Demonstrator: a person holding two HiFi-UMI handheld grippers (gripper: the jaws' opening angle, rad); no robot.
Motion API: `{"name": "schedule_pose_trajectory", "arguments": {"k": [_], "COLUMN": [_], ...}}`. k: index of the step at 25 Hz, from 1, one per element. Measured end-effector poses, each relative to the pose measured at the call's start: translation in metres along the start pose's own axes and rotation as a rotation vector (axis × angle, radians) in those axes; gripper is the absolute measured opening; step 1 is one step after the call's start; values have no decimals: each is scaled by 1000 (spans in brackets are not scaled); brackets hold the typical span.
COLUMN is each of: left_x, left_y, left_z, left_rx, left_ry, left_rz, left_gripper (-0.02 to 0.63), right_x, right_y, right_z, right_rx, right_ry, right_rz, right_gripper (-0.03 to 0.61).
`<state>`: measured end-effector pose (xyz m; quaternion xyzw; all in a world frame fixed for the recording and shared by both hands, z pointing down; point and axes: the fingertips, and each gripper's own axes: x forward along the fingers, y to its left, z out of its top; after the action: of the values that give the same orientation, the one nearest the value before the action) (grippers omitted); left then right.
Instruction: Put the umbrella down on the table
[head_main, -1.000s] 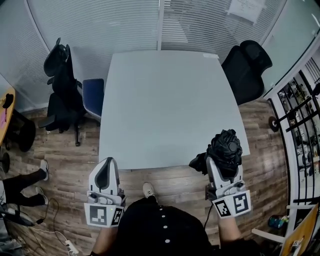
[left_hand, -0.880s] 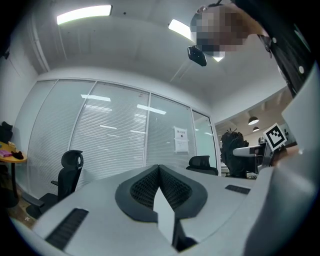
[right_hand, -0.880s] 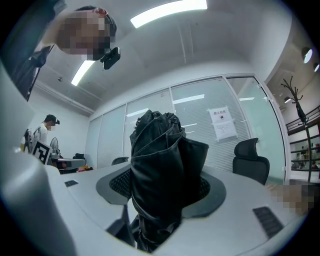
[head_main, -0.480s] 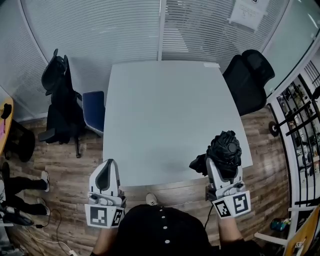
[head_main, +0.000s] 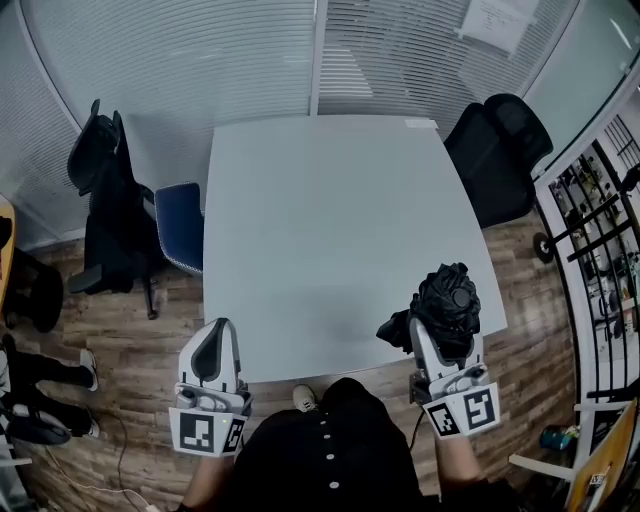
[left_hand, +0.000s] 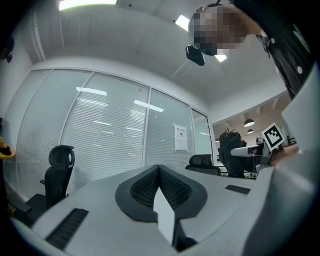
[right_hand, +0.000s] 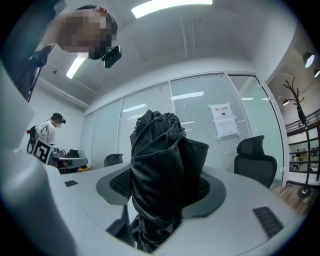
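My right gripper (right_hand: 162, 192) is clamping the umbrella (right_hand: 160, 160) between its pads, the jaws standing wide around the bundle. My left gripper (left_hand: 159, 175) is carrying nothing, and its pads (left_hand: 140, 187) are pressing together tip to tip. Both grippers are pointing level toward the table (head_main: 320, 220) from its near edge, the left one by the near left corner and the right one by the near right corner.

A black office chair (head_main: 100, 190) and a blue chair (head_main: 183, 222) are standing just beside the table's left side, and a second black chair (head_main: 500, 150) is sitting at its far right corner. Slatted blinds (head_main: 200, 50) are running behind the far edge, with a paper notice (head_main: 495, 18) hanging on them. A person's legs (head_main: 45, 365) are stretching across the wooden floor (head_main: 130, 320), well apart from me on the left.

The umbrella is standing upright in my grip over the table's near right corner. It is black and folded, with glossy fabric bunching in crumpled pleats above the jaws and hanging below them. I cannot tell whether it is touching the top.
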<state>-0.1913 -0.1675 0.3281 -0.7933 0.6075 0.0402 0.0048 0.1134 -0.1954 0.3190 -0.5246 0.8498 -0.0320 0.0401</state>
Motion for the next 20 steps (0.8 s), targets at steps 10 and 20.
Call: {"name": "schedule_pose_trajectory", "arguments": {"k": [10,20], "left_x": [25,54], "left_y": [0,5], "left_z": [-7,-8], "left_rx": [-12,-9], "left_ry": [7,8], "left_rz": [21,67], "left_gripper": [14,14], "right_x": [37,83], "right_y": [-19,-39], "right_z": [-8,-12], "right_rx": [-19,-59], "right_ry": [22,30], "right_rz": [34,91], "right_gripper": [281,281]}}
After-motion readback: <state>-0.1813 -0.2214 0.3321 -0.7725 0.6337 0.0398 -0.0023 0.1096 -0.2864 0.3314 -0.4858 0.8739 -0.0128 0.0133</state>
